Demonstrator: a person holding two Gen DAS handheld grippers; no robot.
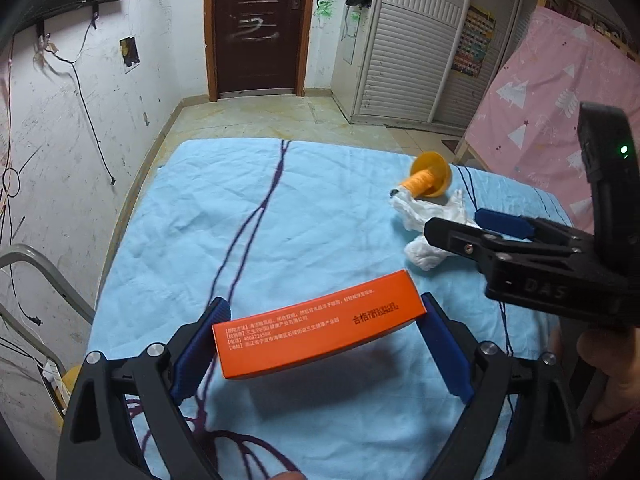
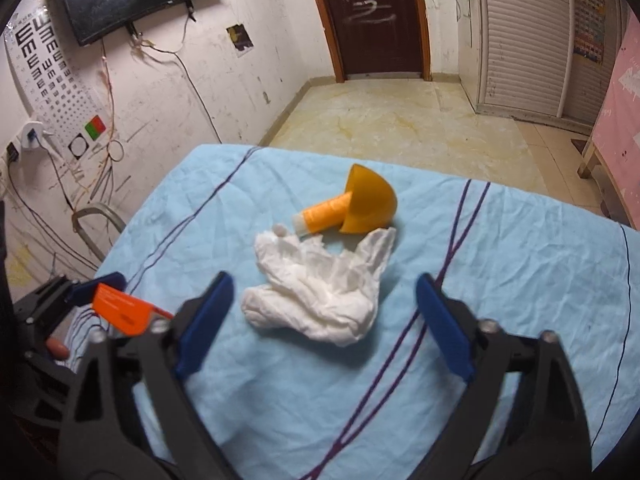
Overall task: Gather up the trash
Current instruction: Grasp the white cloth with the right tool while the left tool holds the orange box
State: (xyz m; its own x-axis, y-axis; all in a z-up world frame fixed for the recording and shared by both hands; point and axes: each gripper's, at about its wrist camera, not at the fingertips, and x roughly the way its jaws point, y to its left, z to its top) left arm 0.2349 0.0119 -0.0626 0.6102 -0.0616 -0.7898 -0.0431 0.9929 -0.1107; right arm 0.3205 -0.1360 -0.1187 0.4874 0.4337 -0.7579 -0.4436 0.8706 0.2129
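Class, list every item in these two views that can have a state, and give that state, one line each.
Left gripper: jaws clamped on the box ends.
Orange cardboard box: held, tilted.
Right gripper: jaws open, nothing gripped.
Crumpled white tissue: lying loose.
Orange thread spool: lying on its side.
Dark wooden door: closed.

Box (image 1: 318, 326): orange w/ dark print. Cloth (image 2: 520, 280): light blue w/ thin dark purple lines. Tissue (image 2: 320, 284): white, crumpled. Funnel (image 2: 370, 200): amber-yellow; spool (image 2: 326, 216) in it orange thread, white tip. Left gripper (image 1: 324, 354) & right gripper (image 2: 322, 324): black frames, blue ribbed pads. Door (image 1: 260, 24): dark brown, white scrawl. Sheet (image 1: 552, 92): pink w/ white trees. Wall (image 2: 160, 92): white, scuffed.
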